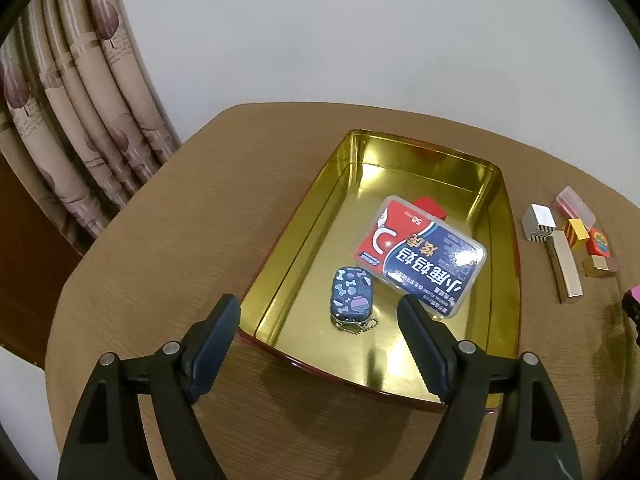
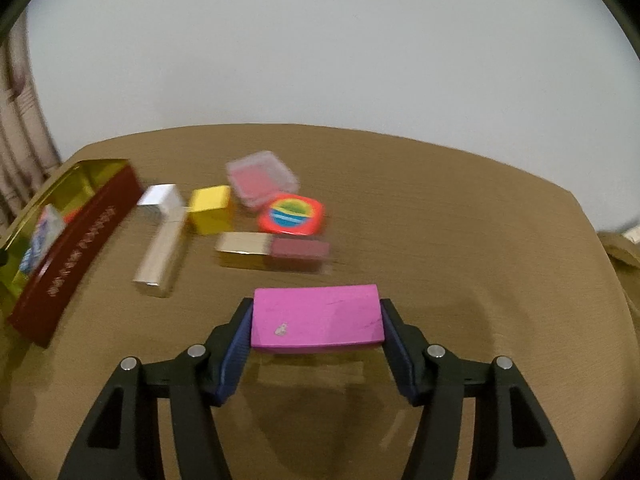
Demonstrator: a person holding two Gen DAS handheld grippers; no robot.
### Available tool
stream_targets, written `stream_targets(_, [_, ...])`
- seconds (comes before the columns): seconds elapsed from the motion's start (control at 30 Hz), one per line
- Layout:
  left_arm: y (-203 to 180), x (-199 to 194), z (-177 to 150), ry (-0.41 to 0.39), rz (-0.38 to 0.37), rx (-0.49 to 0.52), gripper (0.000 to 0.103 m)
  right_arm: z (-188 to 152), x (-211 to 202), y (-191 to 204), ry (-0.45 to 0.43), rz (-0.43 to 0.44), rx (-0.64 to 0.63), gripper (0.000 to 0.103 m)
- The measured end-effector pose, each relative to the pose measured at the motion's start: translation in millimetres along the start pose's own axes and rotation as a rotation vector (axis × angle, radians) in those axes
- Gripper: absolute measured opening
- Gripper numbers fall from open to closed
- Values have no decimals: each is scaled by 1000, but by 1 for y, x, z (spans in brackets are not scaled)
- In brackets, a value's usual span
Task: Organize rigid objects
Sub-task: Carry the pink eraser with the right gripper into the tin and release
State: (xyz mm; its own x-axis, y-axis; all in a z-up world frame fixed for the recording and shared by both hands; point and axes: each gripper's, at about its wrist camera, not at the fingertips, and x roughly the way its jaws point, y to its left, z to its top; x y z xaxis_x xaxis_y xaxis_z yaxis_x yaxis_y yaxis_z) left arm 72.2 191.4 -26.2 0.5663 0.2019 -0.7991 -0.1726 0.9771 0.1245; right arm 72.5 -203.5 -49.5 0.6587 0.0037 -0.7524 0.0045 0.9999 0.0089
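Observation:
My right gripper [image 2: 317, 304] is shut on a pink block [image 2: 316, 316], pads pressing its two short ends. The block hangs just above the table, its shadow beneath it. The view is blurred. My left gripper [image 1: 318, 302] stands open over the near end of the gold-lined tin [image 1: 500, 240], nothing between its pads. Below it in the tin lies a small dark patterned case [image 1: 350, 294] with a bead chain. A clear floss box [image 1: 420, 256] rests on a red box [image 1: 430, 206] further in.
Right of the tin, on the brown table [image 2: 440, 240], lie a silver box [image 2: 160, 196], a long pale box [image 2: 160, 260], a yellow cube [image 2: 210, 208], a clear case [image 2: 262, 180], a red rounded tin [image 2: 292, 216] and a gold and mauve box [image 2: 272, 254]. Curtains [image 1: 80, 120] hang at left.

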Motion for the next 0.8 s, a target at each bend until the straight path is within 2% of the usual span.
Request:
stream_targets(0.57, [8,2,5,-2,10,-36,79,38,-19,137,-35,218,-200,62])
stream_targets(0.8, [16,4,8,-2,16,-63,79,58,-23,184,-47,282,-252,62])
